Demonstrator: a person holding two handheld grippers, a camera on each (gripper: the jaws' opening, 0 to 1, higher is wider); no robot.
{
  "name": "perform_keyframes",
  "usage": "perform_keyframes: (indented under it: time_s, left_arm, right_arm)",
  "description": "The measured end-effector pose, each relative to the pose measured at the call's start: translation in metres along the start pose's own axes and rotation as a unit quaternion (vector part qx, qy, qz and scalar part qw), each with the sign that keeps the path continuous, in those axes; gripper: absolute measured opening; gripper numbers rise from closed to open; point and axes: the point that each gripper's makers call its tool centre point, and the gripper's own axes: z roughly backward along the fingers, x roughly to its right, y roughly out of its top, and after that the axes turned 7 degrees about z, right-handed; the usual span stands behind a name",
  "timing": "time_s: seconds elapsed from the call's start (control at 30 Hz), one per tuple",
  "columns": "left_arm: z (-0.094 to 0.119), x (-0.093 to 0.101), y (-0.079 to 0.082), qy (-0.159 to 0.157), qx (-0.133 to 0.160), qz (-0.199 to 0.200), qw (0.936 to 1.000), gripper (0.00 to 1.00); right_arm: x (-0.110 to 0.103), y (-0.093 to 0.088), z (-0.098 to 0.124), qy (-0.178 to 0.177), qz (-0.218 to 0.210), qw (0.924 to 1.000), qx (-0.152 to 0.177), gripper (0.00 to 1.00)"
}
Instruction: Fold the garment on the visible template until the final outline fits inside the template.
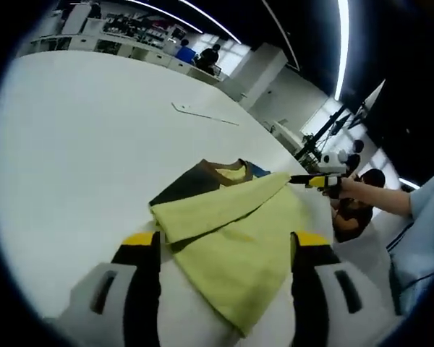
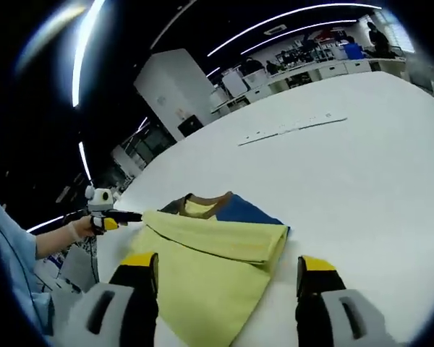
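Over the half-folded garment (image 1: 239, 282), my left gripper (image 1: 226, 240) and right gripper (image 2: 228, 260) hang spread, empty. I judge they're lined up for another fold.

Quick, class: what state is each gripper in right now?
Left gripper: open, jaws wide apart, gripping nothing.
Right gripper: open, jaws wide apart, gripping nothing.

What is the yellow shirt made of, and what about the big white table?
The shirt looks like soft knit cloth, matte: it bends in a smooth fold and lies limp, with a darker collar band. The exact fibre cannot be told. The table looks like a hard, smooth white board, maybe laminate, with an even, faintly glossy surface; what lies under the surface is not visible.
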Motion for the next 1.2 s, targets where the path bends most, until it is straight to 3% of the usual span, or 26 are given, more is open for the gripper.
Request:
perform_keyframes:
  time_s: [0.53, 0.8, 1.0, 1.2]
  left_arm:
    - [-0.013, 0.009, 0.004, -0.016, -0.003, -0.009, 0.9998, 0.7]
    - [-0.025, 0.011, 0.018, -0.021, 0.01, -0.012, 0.9997, 0.71]
    - [-0.028, -0.007, 0.024, 0.012, 0.02, 0.006, 0.9997, 0.74]
    - [-0.029, -0.013, 0.025, 0.016, 0.023, 0.007, 0.9996, 0.76]
  right_arm:
    - [-0.016, 0.003, -0.016, 0.025, 0.018, 0.9995, -0.004, 0.77]
    - [-0.022, 0.029, -0.031, 0.04, 0.018, 0.9989, 0.018, 0.74]
    - [-0.005, 0.035, -0.041, 0.01, 0.029, 0.9994, 0.014, 0.75]
    - [0.002, 0.03, -0.044, 0.0, 0.024, 0.9997, 0.006, 0.74]
